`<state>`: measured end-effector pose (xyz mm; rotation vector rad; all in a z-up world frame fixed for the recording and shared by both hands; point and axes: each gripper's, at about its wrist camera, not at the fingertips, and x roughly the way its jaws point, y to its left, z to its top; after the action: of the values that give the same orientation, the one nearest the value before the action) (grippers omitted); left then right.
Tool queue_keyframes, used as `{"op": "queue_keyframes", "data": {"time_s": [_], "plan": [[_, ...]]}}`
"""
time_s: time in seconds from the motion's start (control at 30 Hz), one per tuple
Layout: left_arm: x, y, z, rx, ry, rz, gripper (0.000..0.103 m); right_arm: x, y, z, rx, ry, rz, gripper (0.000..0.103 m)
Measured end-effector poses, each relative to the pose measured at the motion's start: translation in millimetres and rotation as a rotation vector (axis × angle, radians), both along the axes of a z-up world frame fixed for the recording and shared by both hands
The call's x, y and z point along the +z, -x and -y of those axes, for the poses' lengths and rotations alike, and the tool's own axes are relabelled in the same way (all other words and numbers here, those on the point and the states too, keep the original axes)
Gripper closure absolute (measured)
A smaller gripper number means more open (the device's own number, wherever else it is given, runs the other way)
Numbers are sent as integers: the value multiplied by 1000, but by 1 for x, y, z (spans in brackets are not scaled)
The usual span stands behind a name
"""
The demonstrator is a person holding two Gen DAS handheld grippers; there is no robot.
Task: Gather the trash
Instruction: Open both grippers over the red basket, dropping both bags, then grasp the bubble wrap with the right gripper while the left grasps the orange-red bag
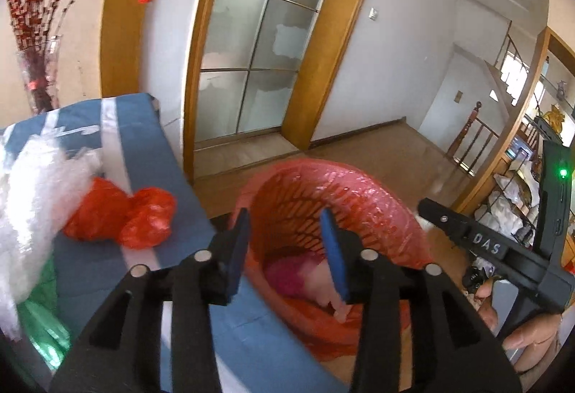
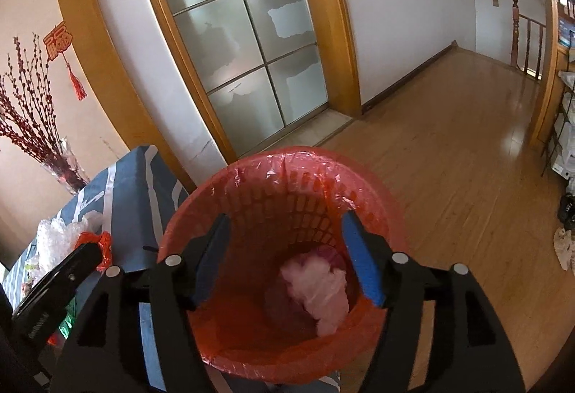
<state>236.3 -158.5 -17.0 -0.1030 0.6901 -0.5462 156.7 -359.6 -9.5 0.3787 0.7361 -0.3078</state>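
A red slatted waste basket with a red plastic liner stands on the floor beside a blue-covered table. Crumpled pale and magenta trash lies at its bottom, also visible as pale trash in the left wrist view. My right gripper hangs open over the basket's mouth with nothing between its fingers. My left gripper is open above the basket's near-left rim, also with nothing in it. On the table lie a crumpled red plastic bag, a white plastic wrap and a green bag.
A frosted glass sliding door in a wooden frame stands behind the basket. Wooden floor stretches right to a stair railing. A vase of red branches sits at the table's far end. Wire shelves line the right edge.
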Motion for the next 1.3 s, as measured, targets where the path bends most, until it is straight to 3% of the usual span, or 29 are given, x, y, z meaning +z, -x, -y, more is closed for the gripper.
{"op": "queue_keyframes", "data": {"time_s": [0.53,0.97,1.1,1.3], "plan": [[16,63,-90,155,-98,87,32,17,15,-54,110,46,28,38],[12,98,-230,498,-137,57,12,16,4,-161,334,33,35,38],[8,102,-278,621,-153,35,10,14,-8,-208,422,11,33,38],[1,106,-329,712,-145,5,8,8,-30,-262,502,-21,29,38]]}}
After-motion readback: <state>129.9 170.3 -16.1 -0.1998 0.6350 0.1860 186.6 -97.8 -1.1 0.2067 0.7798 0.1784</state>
